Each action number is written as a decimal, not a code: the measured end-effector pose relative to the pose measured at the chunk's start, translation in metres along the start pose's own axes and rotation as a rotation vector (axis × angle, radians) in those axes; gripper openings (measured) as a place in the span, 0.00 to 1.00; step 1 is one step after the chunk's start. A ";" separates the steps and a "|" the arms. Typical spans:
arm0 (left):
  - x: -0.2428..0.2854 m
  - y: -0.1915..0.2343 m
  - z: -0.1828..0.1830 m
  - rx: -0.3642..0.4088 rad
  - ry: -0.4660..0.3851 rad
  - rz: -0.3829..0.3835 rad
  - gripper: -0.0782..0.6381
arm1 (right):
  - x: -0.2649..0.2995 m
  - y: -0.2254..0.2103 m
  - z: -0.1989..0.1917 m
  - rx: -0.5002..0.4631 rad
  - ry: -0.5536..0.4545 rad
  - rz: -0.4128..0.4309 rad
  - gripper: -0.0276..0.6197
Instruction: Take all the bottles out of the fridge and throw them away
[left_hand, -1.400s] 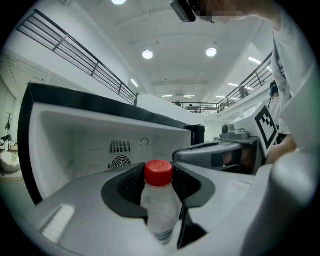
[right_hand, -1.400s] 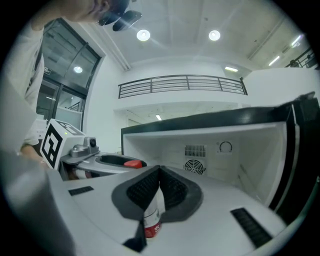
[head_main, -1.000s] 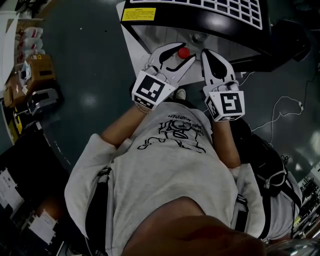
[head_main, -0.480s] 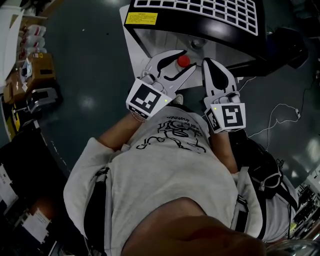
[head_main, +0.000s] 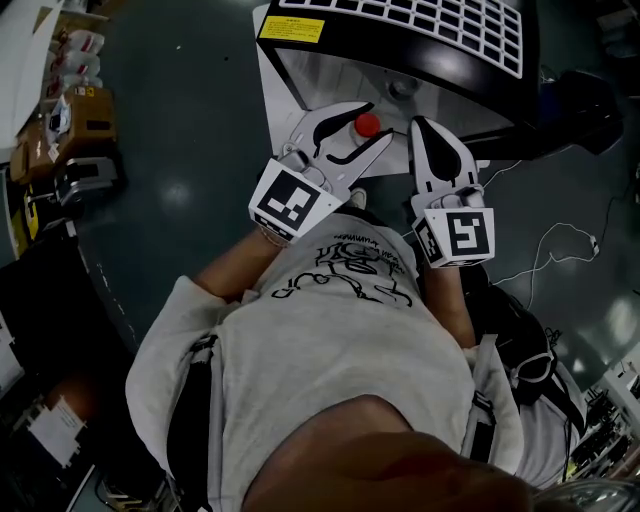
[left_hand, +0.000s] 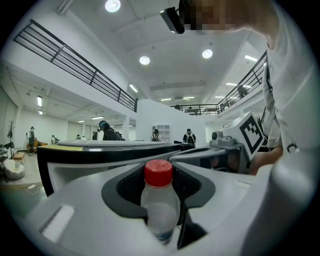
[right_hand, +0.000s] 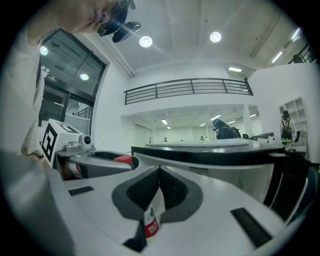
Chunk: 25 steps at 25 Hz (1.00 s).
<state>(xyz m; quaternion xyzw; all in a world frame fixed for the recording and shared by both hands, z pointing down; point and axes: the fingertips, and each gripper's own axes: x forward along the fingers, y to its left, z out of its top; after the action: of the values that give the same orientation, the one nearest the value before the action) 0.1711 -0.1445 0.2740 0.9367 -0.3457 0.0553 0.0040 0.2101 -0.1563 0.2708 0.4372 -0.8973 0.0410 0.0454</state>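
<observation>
My left gripper (head_main: 364, 130) is shut on a clear plastic bottle (left_hand: 160, 207) with a red cap (head_main: 368, 123), held upright in front of the person's chest. The right gripper (head_main: 427, 128) sits beside it, close on the right, with its jaws together at the tips. In the right gripper view a narrow white thing with a red and green label (right_hand: 151, 224) is pinched low between the jaws of the right gripper (right_hand: 159, 172); I cannot tell what it is. Just ahead of both grippers stands a black-topped cabinet (head_main: 420, 40) with a white grille.
A yellow sticker (head_main: 284, 27) marks the cabinet's near left corner. Cables (head_main: 560, 240) trail over the dark floor at right. Boxes and gear (head_main: 70, 130) line the left edge. Several people stand far off in the hall (left_hand: 189, 136).
The left gripper has shifted slightly to the left with the bottle. The cabinet sits a little nearer in the head view. Both grips look the same.
</observation>
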 end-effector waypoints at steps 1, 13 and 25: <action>0.000 -0.001 0.001 -0.001 0.000 0.008 0.33 | 0.000 0.000 -0.001 0.001 -0.001 0.008 0.06; -0.015 0.003 0.000 -0.016 -0.010 0.113 0.33 | 0.003 0.017 0.000 -0.023 0.004 0.116 0.06; -0.043 0.013 -0.002 -0.023 -0.017 0.166 0.33 | 0.019 0.049 0.001 -0.040 0.009 0.189 0.06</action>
<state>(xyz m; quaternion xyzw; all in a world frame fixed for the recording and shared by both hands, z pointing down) 0.1299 -0.1268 0.2709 0.9051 -0.4229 0.0435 0.0074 0.1596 -0.1413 0.2701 0.3494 -0.9350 0.0293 0.0541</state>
